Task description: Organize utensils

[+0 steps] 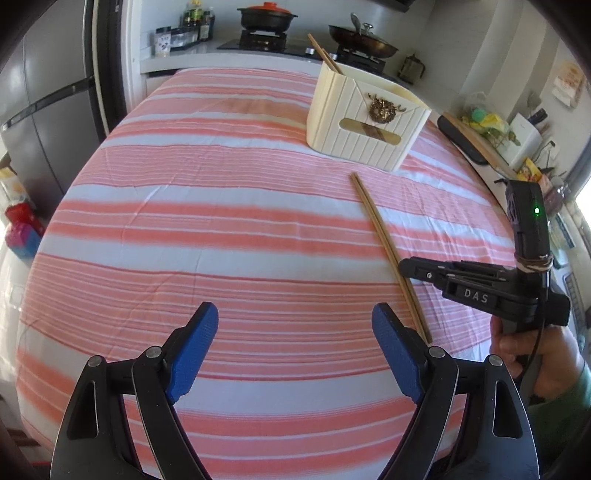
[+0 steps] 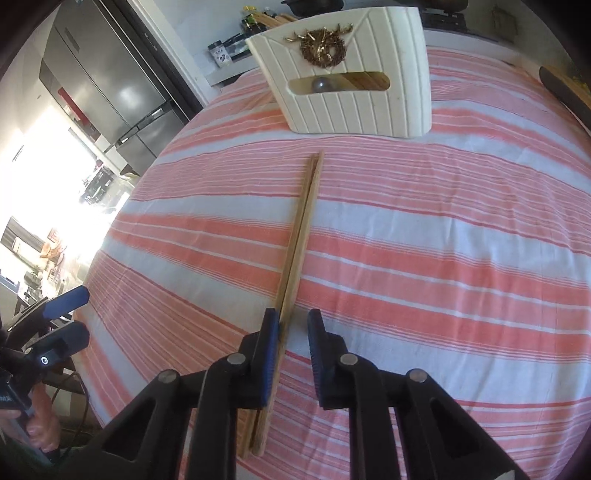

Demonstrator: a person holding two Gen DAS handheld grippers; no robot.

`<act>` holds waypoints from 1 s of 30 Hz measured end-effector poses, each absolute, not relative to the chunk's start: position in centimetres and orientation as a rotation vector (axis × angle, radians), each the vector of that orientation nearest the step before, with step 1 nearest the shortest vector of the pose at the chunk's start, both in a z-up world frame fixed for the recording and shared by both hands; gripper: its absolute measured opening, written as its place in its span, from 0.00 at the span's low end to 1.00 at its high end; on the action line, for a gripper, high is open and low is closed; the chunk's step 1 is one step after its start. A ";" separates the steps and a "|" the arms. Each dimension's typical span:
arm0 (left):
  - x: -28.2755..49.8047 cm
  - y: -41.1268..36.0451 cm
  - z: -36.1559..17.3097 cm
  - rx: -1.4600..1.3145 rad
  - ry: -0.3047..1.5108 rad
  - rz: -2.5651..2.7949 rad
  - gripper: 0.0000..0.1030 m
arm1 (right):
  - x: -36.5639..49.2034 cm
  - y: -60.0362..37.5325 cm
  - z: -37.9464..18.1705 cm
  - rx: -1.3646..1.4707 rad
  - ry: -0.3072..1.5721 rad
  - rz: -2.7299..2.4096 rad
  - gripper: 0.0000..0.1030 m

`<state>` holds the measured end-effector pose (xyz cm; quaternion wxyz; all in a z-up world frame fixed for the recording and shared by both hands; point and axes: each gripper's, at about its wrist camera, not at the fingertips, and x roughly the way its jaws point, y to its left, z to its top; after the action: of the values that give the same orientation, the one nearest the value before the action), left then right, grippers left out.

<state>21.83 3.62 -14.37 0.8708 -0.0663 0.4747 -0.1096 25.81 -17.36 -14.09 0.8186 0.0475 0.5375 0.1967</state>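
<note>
Chopsticks (image 2: 301, 236) flat on striped counter (image 2: 443, 258), at 6 o'clock of holder (image 2: 351, 81). Right gripper (image 2: 291, 332) straddles them, not yet clamped. Left gripper (image 1: 295, 332) wide apart, empty

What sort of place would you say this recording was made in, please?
A home kitchen, most likely: a gas stove with a lidded pot and a pan behind the striped tablecloth, plus a tall steel refrigerator.

Striped pink-and-white tablecloth (image 1: 184, 206) with a pair of wooden chopsticks (image 1: 384, 240) near a cream utensil holder (image 1: 362, 125).
</note>
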 end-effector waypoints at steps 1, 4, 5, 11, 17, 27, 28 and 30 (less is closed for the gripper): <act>21.8 3.5 -14.6 -0.139 0.997 -0.229 0.84 | 25.8 -17.1 -14.0 0.075 1.148 0.413 0.13; 22.0 2.6 -15.0 -0.127 1.005 -0.240 0.84 | 25.6 -15.8 -13.7 -0.047 1.148 0.384 0.15; 22.0 2.3 -15.1 -0.122 1.006 -0.248 0.84 | 25.5 -15.1 -13.7 -0.099 1.142 0.375 0.15; 23.0 0.6 -15.2 -0.119 1.014 -0.267 0.84 | 26.2 -15.1 -13.8 -0.184 1.130 0.306 0.07; 25.2 -2.3 -15.6 -0.151 1.037 -0.310 0.84 | 23.2 -19.5 -13.4 -0.155 1.102 0.193 0.06; 26.8 -10.2 -19.0 0.132 1.032 -0.252 0.71 | 19.3 -25.5 -13.2 -0.034 1.056 0.056 0.06; 26.5 -10.2 -19.0 0.132 1.017 -0.269 0.56 | 19.0 -25.7 -13.2 -0.034 1.048 0.050 0.06; 25.9 -10.0 -18.7 0.139 1.000 -0.292 0.34 | 18.5 -26.1 -13.2 -0.029 1.026 0.044 0.06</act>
<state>25.88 -10.00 -18.72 0.8650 0.0662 0.4775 -0.1392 18.52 -26.07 -13.22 0.8709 -0.0137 0.4909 0.0210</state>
